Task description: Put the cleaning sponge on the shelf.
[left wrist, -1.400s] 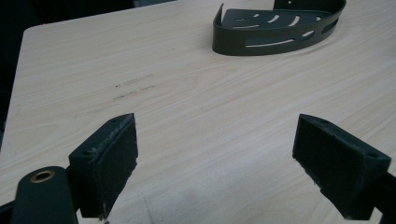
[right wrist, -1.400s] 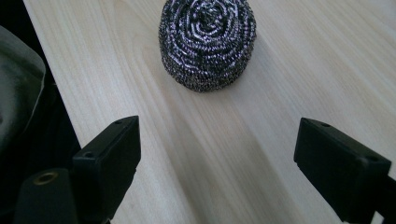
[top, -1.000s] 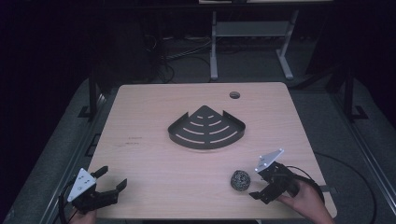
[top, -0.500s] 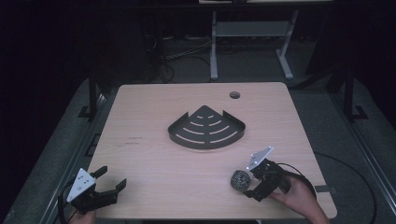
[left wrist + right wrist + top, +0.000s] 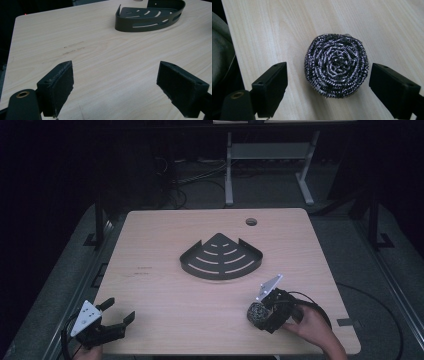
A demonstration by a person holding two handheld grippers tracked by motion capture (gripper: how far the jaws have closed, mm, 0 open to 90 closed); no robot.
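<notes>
1. Steel wool scourer [image 5: 336, 65]: a round coil of dark metal wire, lying flat on the tabletop [image 5: 165, 270] near the front right corner. In the high view it sits at [image 5: 257, 312].
2. Right gripper [image 5: 328, 82]: released, jaws spread wide. In the right gripper view the scourer lies between the two black pads; the right pad is just beside the coil's edge, the left pad stands a clear gap away. Neither pad presses in.
3. In the high view the right gripper [image 5: 265, 316] is low over the scourer, with the person's hand [image 5: 309, 324] behind it and a black cable looping off to the right.
4. Left gripper [image 5: 116, 316]: released, jaws apart, nothing between them, near the front left corner of the tabletop, well apart from the scourer.
5. Corner shower caddy [image 5: 221, 262]: dark metal, fan-shaped with curved slots, mid-tabletop, beyond both grippers. Seen also in the left gripper view [image 5: 150, 15].
6. Small round cable hole [image 5: 251, 222] near the far edge.
</notes>
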